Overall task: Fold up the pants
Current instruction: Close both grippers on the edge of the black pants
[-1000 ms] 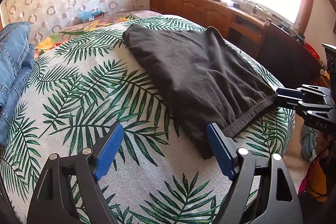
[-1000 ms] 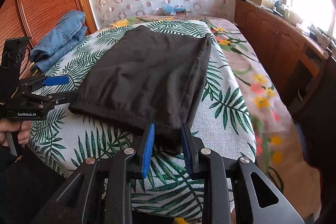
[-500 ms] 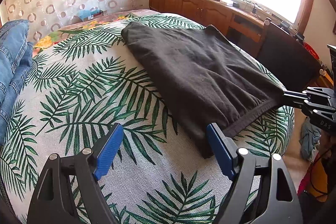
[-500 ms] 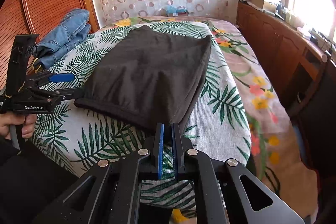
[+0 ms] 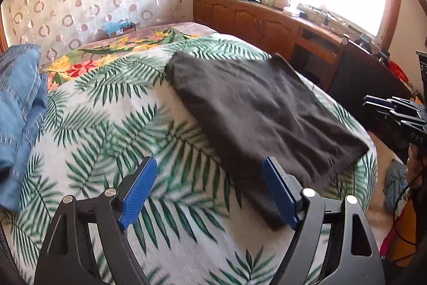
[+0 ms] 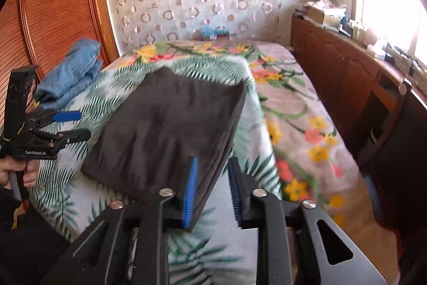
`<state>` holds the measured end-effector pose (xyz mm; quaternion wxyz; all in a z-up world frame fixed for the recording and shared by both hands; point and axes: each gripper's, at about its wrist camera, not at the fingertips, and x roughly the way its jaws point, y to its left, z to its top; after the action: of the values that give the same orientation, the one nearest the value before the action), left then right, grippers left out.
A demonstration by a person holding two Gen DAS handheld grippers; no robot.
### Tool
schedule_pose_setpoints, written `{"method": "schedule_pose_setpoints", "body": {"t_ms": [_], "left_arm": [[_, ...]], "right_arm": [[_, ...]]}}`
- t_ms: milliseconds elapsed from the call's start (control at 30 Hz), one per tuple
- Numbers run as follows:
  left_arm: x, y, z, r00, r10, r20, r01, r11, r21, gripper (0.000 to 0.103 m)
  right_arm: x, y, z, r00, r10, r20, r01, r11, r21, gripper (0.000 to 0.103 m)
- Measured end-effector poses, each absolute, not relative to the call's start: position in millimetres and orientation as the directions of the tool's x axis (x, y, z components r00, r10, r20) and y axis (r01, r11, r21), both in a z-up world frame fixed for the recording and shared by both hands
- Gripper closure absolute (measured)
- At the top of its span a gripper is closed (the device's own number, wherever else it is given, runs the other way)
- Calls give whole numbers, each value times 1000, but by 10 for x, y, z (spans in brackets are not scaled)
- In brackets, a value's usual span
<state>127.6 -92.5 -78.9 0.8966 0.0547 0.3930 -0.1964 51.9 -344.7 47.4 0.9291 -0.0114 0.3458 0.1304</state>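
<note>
Black pants (image 5: 256, 108) lie folded flat on the palm-leaf bedspread (image 5: 106, 124). My left gripper (image 5: 209, 191) is wide open above the spread, with its right finger (image 5: 280, 194) just over the pants' near corner and nothing gripped. In the right wrist view, the right gripper (image 6: 213, 188) has its jaws opening. The pants (image 6: 165, 130) show their near corner in the gap, and the pads do not press on it. From the left wrist view, the right gripper (image 5: 367, 104) hangs clear of the cloth. The left gripper (image 6: 84, 126) stands open at the pants' left edge.
Folded blue jeans (image 5: 21, 103) (image 6: 74, 68) lie at the bed's far left. Wooden cabinets (image 6: 333, 66) run under the window on the right, with a dark chair (image 6: 400, 151) near them. A slatted wardrobe (image 6: 53, 4) stands to the left. A hand (image 6: 26, 172) holds the left gripper.
The right gripper shut at the pants' near corner half a second ago, then opened partway and lifted off. Both grippers rose slightly. The pants lie loose on the bed.
</note>
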Motion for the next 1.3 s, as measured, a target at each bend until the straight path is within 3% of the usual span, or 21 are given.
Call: {"method": "schedule_pose_setpoints", "body": {"t_ms": [267, 567, 700, 900, 1300], "left_arm": [[1890, -998, -747, 619, -270, -738, 373, 928, -26, 21], [2558, -1039, -787, 591, -264, -762, 371, 928, -34, 21], [2797, -1049, -842, 574, -260, -776, 367, 929, -39, 28], [3052, -1075, -970, 546, -261, -796, 365, 930, -54, 38], [3259, -1082, -1076, 533, -266, -803, 344, 935, -81, 39]], "right_arm": [[1206, -3446, 449, 735, 256, -628, -272, 959, 73, 70], [2063, -3417, 205, 657, 285, -698, -313, 945, 92, 70], [2319, -3413, 148, 628, 288, -723, -323, 942, 95, 70], [2479, -3436, 71, 606, 276, -746, -309, 946, 99, 70], [2587, -3393, 65, 588, 271, -762, -307, 946, 100, 70]]}}
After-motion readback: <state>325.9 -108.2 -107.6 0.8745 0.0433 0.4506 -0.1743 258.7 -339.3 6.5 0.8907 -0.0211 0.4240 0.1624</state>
